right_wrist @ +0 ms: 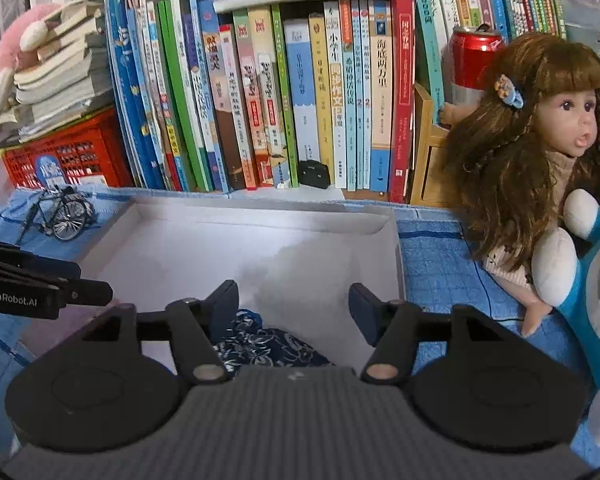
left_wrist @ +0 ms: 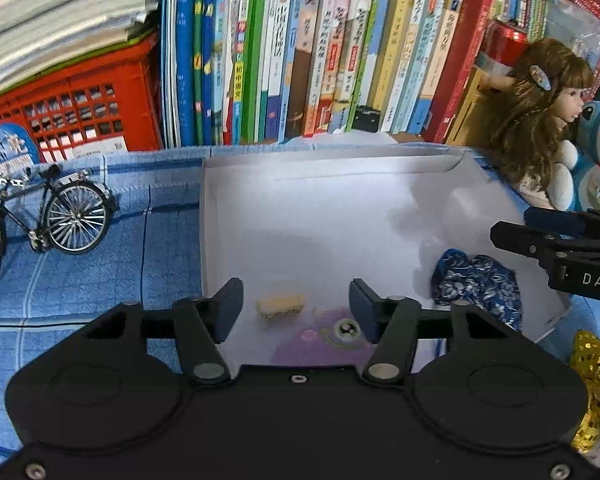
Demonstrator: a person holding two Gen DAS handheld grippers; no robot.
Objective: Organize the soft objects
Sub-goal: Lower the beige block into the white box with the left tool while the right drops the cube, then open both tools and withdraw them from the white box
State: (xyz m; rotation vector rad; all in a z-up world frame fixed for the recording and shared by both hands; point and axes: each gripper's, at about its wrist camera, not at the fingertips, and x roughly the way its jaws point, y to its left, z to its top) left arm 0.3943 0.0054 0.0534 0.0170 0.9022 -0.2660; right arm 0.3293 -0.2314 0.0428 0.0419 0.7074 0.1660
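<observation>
A white open box [left_wrist: 340, 208] lies on the blue cloth; it also shows in the right wrist view [right_wrist: 260, 240]. Inside it lie a dark blue patterned fabric piece [left_wrist: 476, 280], a small cream soft piece [left_wrist: 280, 305] and a purple soft toy [left_wrist: 324, 340] partly hidden by my left gripper. My left gripper [left_wrist: 296, 308] is open and empty above the box's near edge. My right gripper [right_wrist: 294, 306] is open and empty, just above the blue fabric [right_wrist: 260, 340]. It enters the left wrist view from the right [left_wrist: 556, 240].
A doll [right_wrist: 540, 140] and a blue plush [right_wrist: 596, 280] sit right of the box. A model bicycle [left_wrist: 44, 220] stands on the cloth [left_wrist: 80, 280] at left. Books [right_wrist: 260, 100] and a red crate [left_wrist: 72, 108] line the back. A gold sequin item [left_wrist: 590, 380] lies at right.
</observation>
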